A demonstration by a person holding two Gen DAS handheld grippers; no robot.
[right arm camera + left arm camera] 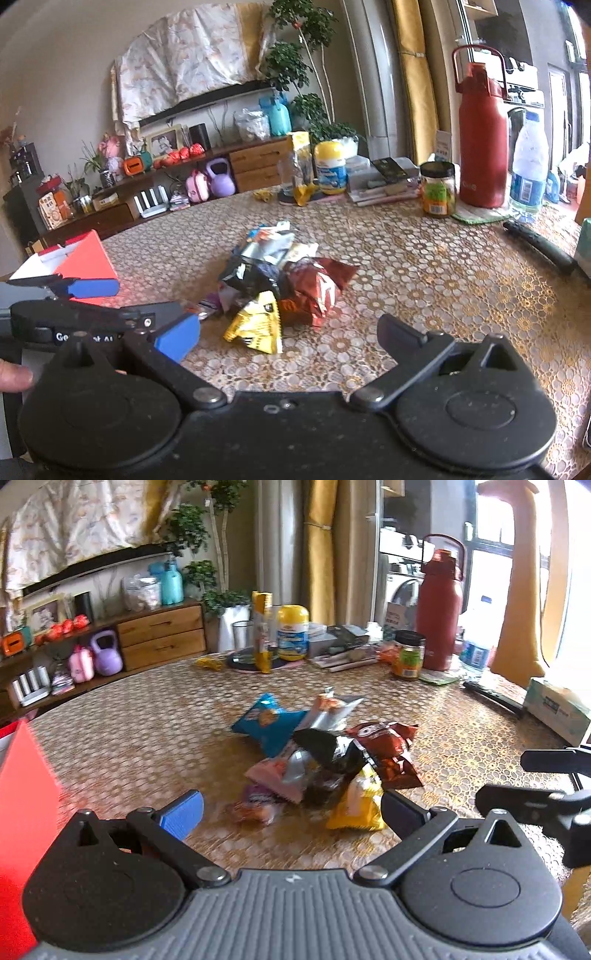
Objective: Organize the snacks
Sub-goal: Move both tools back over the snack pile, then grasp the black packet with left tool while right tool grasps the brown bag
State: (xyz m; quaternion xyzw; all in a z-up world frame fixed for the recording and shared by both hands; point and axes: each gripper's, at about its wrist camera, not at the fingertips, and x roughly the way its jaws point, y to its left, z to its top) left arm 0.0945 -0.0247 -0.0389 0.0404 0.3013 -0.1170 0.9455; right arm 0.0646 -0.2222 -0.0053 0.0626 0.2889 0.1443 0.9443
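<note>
Several snack packets point(325, 753) lie heaped mid-surface, none sorted yet.

Both the left gripper point(291, 812) and the right gripper point(288, 336) hover just short of the pile, jaws spread wide and holding nothing. A red box point(88, 262) (likely the destination, though that is a guess) stands open at the left edge, so all the sorting is judged to remain. Bare surface point(147, 731) around the heap leaves room; bottles and jars crowd the far rim.

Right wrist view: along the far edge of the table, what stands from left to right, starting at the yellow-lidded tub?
Yellow-lidded tub → black-lidded jar → red flask → clear water bottle.
</note>
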